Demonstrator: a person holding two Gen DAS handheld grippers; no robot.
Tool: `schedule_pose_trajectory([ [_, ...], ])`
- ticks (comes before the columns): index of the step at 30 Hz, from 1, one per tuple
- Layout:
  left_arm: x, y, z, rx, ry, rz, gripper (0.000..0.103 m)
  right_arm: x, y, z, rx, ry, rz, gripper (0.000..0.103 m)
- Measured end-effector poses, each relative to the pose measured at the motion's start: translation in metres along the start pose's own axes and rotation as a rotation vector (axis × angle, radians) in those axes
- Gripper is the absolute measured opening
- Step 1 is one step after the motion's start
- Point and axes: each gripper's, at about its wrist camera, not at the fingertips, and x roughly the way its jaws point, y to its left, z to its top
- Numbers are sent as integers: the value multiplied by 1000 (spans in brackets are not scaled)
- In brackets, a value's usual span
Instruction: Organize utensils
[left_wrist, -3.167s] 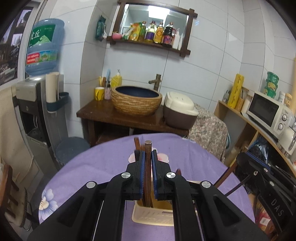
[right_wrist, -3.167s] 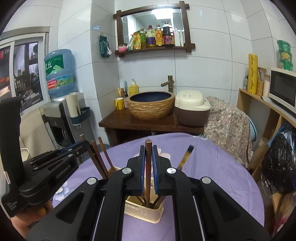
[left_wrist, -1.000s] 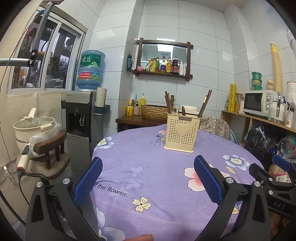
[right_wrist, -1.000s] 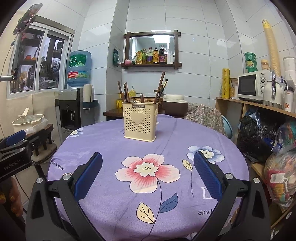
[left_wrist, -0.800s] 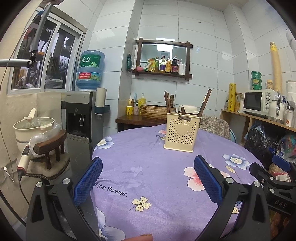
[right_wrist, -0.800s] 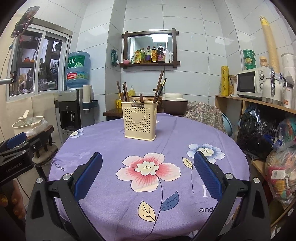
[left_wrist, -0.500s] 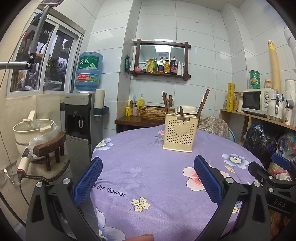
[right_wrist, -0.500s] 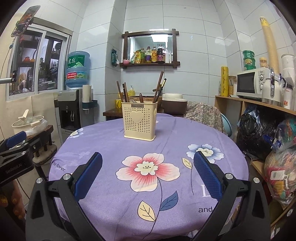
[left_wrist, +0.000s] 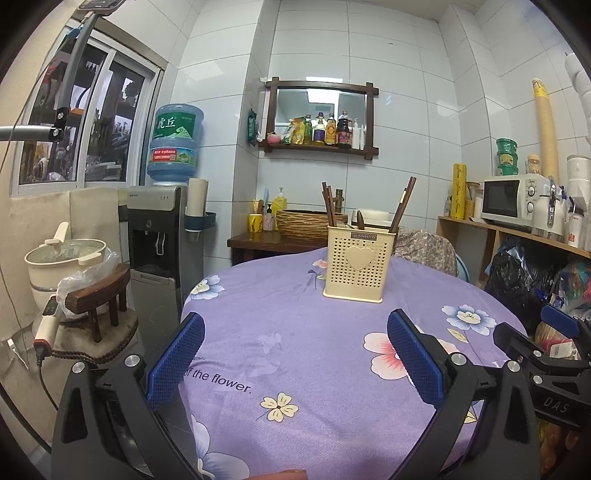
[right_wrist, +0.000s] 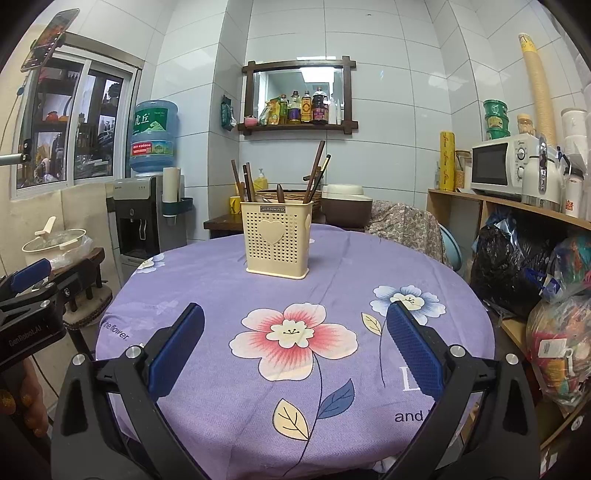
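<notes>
Now: left gripper (left_wrist: 295, 354) spread wide, empty, low over the purple floral tablecloth (left_wrist: 314, 354) | right gripper (right_wrist: 295, 347) likewise spread, empty | cream perforated utensil holder (right_wrist: 276, 240) upright mid-table, well apart from both | dark wooden chopsticks (right_wrist: 314, 170) standing inside it, leaning outward.

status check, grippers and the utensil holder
Left gripper open, empty. Right gripper open, empty. Cream perforated plastic utensil holder upright on the purple floral tablecloth, brown wooden chopsticks standing inside. Nothing in the way.
</notes>
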Motion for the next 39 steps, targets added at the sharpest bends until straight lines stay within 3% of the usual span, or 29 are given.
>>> schedule_pose_trajectory([
  [39, -1, -2, 0, 1, 14, 6, 98, 1, 0, 0, 10, 22, 2, 97],
])
